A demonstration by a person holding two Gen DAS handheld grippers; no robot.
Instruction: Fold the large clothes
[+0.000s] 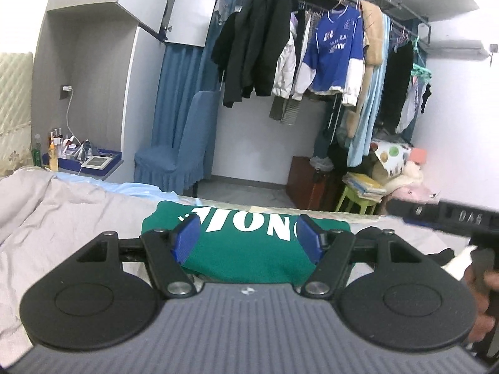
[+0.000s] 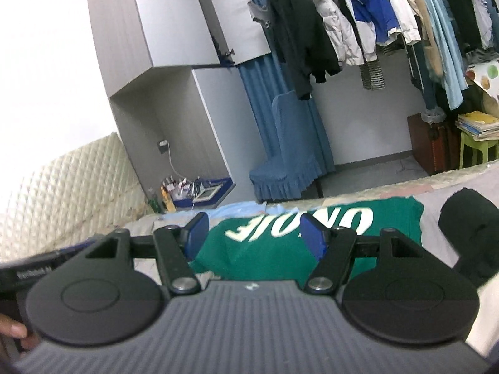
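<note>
Left wrist: green garment folded on grey bedsheet.

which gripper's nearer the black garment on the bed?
Right. The black garment lies just beside the right gripper; the left gripper sits farther over, above the green shirt.

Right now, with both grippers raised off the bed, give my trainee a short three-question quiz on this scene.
1. True or false: the green sweatshirt lies folded on the bed.
2. Which garment is clamped by the left gripper? A) the green sweatshirt B) the blue jersey C) none
3. Fill in: right of the sweatshirt, in the right wrist view, lies a ____ garment.

Key: 1 true; 2 C, since the jaws of the left and the right gripper stand open with nothing between them; 3 black.
</note>
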